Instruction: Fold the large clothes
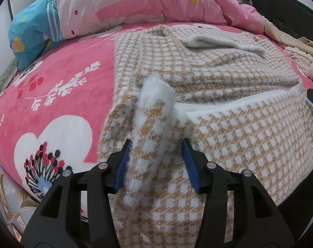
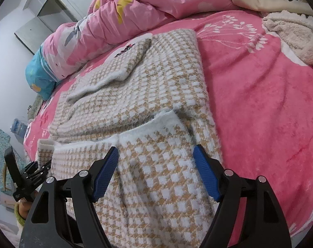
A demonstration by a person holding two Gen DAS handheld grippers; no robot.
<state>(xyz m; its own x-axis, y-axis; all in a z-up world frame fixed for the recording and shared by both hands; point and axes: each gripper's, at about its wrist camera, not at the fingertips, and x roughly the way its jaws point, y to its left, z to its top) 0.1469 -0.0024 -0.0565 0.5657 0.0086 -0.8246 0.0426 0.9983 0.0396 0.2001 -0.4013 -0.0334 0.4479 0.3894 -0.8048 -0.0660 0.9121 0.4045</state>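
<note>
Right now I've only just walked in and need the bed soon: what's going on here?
A person is folding a tan-and-white checked sweater on the pink bedspread with two handheld grippers. The left gripper stands open around a raised ridge of the hem. The right gripper hovers open over the hem edge. The fold is unfinished.

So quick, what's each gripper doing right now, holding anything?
Left gripper: open, a raised fold of the checked sweater between its jaws, not pinched.
Right gripper: open wide over the sweater, holding nothing.
</note>
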